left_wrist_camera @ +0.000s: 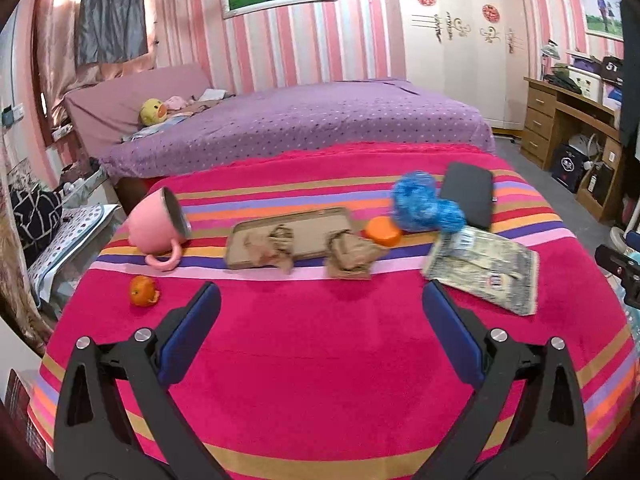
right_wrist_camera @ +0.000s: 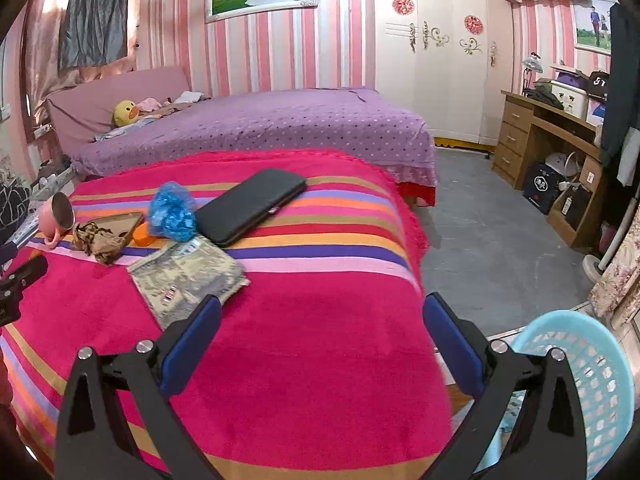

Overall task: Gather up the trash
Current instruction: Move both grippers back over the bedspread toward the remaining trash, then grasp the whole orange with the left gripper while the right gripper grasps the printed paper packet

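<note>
blue basket cut off by the frame edge; blue bag motion-blurred.

L gripper: jaws spread wide, nothing between, blue pads facing in, black arms filling bottom of frame. R gripper: same, wide apart, holding nothing, blue pads, lower frame. R gripper also peeks in at right edge of L view.

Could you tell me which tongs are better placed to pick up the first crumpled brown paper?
Left: the left tongs are open, facing the crumpled brown paper. The right tongs face the bed edge beside the blue basket.
</note>
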`<state>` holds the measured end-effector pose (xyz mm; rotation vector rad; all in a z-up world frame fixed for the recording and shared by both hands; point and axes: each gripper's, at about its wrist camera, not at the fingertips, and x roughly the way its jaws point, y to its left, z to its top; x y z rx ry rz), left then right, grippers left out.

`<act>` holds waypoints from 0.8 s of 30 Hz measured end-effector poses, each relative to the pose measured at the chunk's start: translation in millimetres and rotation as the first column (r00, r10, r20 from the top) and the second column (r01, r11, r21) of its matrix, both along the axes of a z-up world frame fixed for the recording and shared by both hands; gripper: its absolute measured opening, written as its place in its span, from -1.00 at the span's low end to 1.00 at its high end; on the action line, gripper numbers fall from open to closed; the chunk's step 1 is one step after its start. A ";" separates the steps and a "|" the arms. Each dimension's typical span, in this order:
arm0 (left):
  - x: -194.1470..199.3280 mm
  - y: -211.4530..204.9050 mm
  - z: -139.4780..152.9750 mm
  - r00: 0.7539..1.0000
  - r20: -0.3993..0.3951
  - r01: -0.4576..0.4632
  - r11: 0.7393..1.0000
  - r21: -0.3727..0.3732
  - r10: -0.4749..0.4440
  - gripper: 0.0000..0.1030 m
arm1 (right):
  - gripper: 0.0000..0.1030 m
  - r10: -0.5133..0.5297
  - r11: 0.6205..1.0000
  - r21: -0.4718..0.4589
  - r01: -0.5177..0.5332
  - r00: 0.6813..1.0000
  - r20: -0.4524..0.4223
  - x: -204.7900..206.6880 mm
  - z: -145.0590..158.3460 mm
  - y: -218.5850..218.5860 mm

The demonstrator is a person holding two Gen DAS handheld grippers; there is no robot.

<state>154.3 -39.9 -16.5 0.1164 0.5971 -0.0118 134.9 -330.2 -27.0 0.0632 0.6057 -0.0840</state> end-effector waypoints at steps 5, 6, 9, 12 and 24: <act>5.4 23.5 -5.5 1.000 0.000 -0.027 0.999 0.031 0.027 0.89 | 0.91 -0.005 0.999 0.045 0.005 1.000 -0.014 11.2 -1.5 15.0; 6.9 29.3 -7.4 0.999 0.000 -0.033 0.999 0.042 0.033 0.89 | 0.91 0.000 0.999 0.054 0.001 1.000 -0.011 13.5 -2.5 18.4; 12.8 44.5 -11.5 0.999 -0.008 -0.049 0.997 0.056 0.049 0.89 | 0.91 0.001 0.999 0.054 0.000 1.000 -0.006 19.0 -4.4 29.7; 20.8 63.1 -14.7 0.997 -0.026 -0.074 0.996 0.043 0.075 0.89 | 0.91 -0.014 0.999 0.047 0.014 1.000 -0.003 23.1 -5.2 36.5; 59.9 137.4 -31.2 0.984 -0.115 -0.140 0.990 -0.021 0.137 0.89 | 0.91 -0.047 0.997 0.055 0.049 0.998 -0.033 37.7 -14.7 42.2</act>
